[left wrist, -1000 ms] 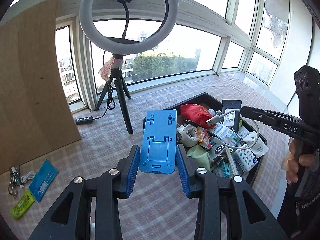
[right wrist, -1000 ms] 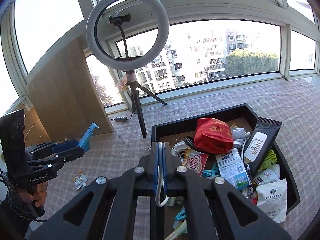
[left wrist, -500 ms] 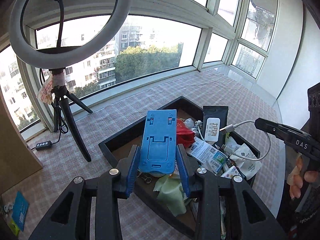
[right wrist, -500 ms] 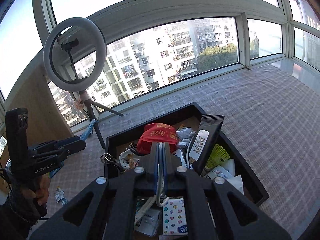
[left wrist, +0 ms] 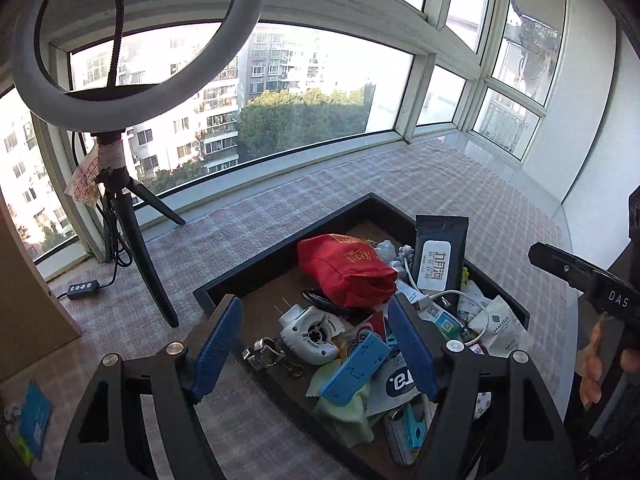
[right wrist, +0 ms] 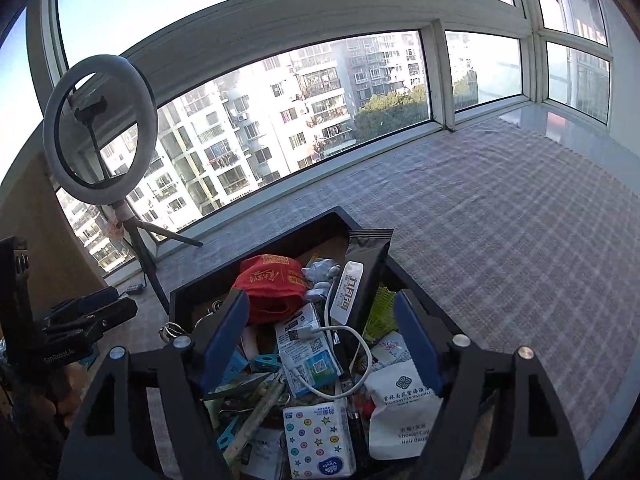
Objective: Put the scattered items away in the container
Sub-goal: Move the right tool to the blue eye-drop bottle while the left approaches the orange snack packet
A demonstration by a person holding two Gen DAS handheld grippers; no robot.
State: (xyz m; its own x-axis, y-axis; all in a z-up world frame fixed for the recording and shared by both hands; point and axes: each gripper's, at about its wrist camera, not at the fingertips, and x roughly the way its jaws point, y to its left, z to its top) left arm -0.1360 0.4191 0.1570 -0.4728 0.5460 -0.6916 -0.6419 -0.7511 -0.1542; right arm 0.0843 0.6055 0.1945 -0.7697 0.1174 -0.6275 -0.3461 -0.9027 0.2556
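Note:
My left gripper point(left wrist: 314, 342) hangs over the black tray point(left wrist: 280, 246), its jaws opening, with nothing touching the blue pads. Below them the blue phone stand point(left wrist: 354, 368) lies tilted on a green cloth among the tray's items. My right gripper point(right wrist: 320, 338) is over the same tray point(right wrist: 256, 252), jaws also opening. The white USB cable point(right wrist: 298, 335) lies loose on the packets beneath it, free of the pads. That cable point(left wrist: 440, 295) also shows in the left wrist view beside a red pouch point(left wrist: 344, 270). Each gripper appears side-on in the other's view.
A ring light on a tripod point(left wrist: 120, 60) stands left of the tray, its cable switch on the checked cloth. A wooden board point(left wrist: 24, 320) leans at far left, with a blue packet point(left wrist: 34, 420) near it. A hand point(left wrist: 596, 360) holds the right gripper's handle.
Both grippers moved over the tray and opened. The blue stand dropped from the left jaws into the tray, and the white cable fell from the right jaws onto the packets.

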